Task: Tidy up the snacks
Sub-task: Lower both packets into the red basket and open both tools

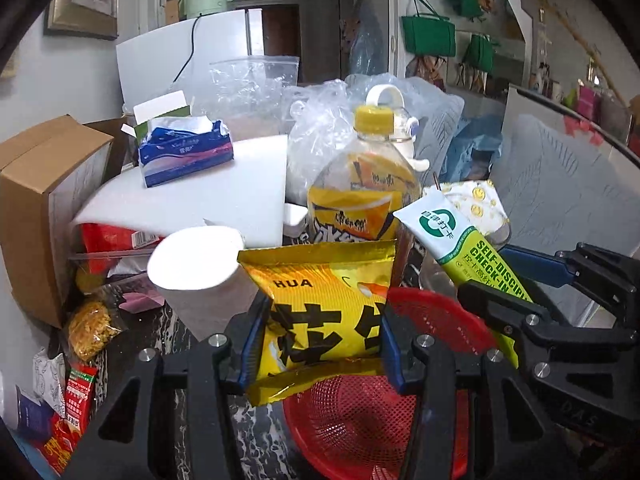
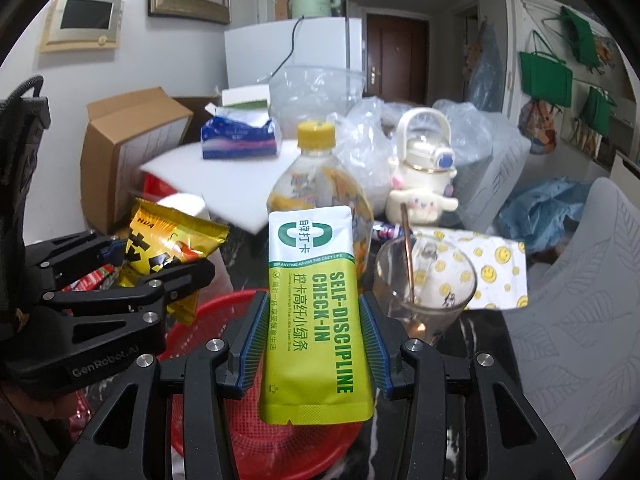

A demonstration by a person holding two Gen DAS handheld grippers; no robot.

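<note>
Clutter covered the dark marble table (image 1: 160,332) around a red mesh basket (image 1: 360,420). My left gripper (image 1: 316,344) was clamped on a yellow snack bag (image 1: 320,312) above the basket, and my right gripper (image 2: 312,344) gripped a green sachet (image 2: 316,320) beside it, also over the basket.

A gold-and-yellow snack bag (image 1: 320,312) with black characters stands upright above a red mesh basket (image 1: 360,420). Beside it, a green-and-white sachet (image 2: 316,320) lettered "SELF-DISCIPLINE CHECK-IN" is also upright, its lower edge over the same basket.
</note>
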